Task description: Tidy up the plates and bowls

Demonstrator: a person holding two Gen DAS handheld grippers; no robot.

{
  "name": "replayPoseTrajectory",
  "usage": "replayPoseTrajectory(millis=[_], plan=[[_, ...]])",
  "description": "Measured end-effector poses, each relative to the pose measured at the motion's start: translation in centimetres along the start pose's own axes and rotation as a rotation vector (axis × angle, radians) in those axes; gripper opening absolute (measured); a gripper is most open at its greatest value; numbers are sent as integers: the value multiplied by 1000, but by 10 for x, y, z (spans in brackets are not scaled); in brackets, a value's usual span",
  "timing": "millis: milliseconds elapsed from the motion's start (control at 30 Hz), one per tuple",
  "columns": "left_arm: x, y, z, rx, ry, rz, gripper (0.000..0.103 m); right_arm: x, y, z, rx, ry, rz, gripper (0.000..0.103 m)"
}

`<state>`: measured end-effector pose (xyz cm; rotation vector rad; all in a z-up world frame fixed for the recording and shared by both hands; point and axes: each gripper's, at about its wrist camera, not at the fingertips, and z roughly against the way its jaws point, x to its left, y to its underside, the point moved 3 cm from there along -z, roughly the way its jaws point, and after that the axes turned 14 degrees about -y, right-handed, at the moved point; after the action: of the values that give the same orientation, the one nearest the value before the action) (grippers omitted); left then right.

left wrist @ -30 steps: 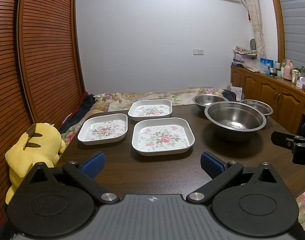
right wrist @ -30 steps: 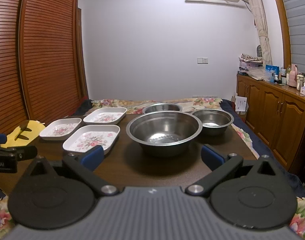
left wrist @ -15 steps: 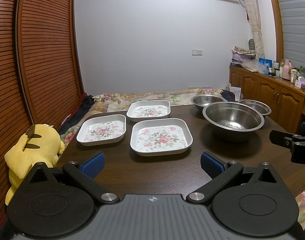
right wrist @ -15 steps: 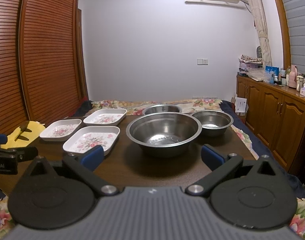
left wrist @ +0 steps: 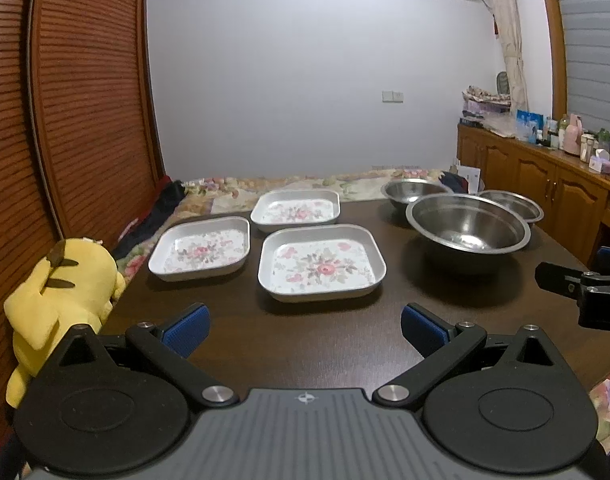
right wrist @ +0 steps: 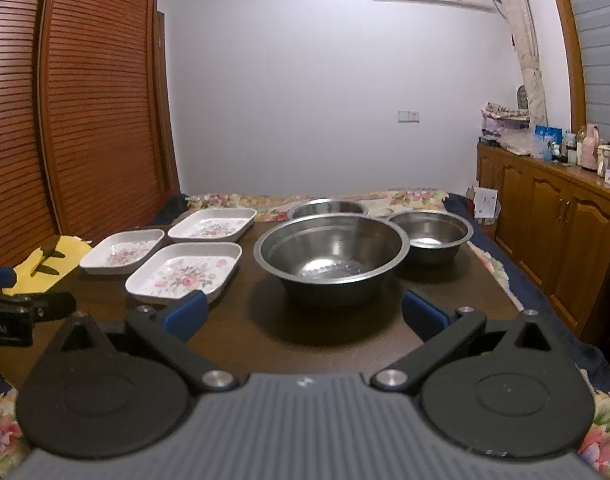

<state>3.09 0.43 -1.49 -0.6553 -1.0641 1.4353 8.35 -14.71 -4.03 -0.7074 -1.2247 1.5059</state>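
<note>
The dark wooden bench (left wrist: 313,332) carries everything, laid out in two groups, probably so that like can be nested with like. Straight ahead of the right tool (right wrist: 303,312), whose blue-padded jaws are spread wide and empty, sits the largest steel bowl (right wrist: 331,258), round, deep and shiny; two smaller steel bowls (right wrist: 431,234) stand beyond it. Ahead of the left tool (left wrist: 303,326), also released and empty, lie three square plates (left wrist: 321,264), shallow, white, rose-printed, with rounded corners, close together but unstacked. A soft yellow plush toy (left wrist: 61,292) slumps off that tool's left side.
</note>
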Motion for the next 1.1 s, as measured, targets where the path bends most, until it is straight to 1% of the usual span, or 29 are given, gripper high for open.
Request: replayPoseTrajectory(millis=[267, 533, 800, 967, 1100], plan=[[7, 16, -29, 71, 1, 14, 103, 6, 7, -17, 30, -40, 15, 103], [26, 16, -55, 122, 14, 58, 103, 17, 3, -44, 51, -99, 49, 103], [41, 13, -76, 151, 0, 45, 103, 32, -2, -69, 82, -154, 73, 103], [50, 14, -85, 158, -4, 48, 103, 40, -6, -84, 103, -195, 80, 103], [57, 11, -91, 147, -25, 38, 103, 46, -9, -97, 123, -218, 81, 103]])
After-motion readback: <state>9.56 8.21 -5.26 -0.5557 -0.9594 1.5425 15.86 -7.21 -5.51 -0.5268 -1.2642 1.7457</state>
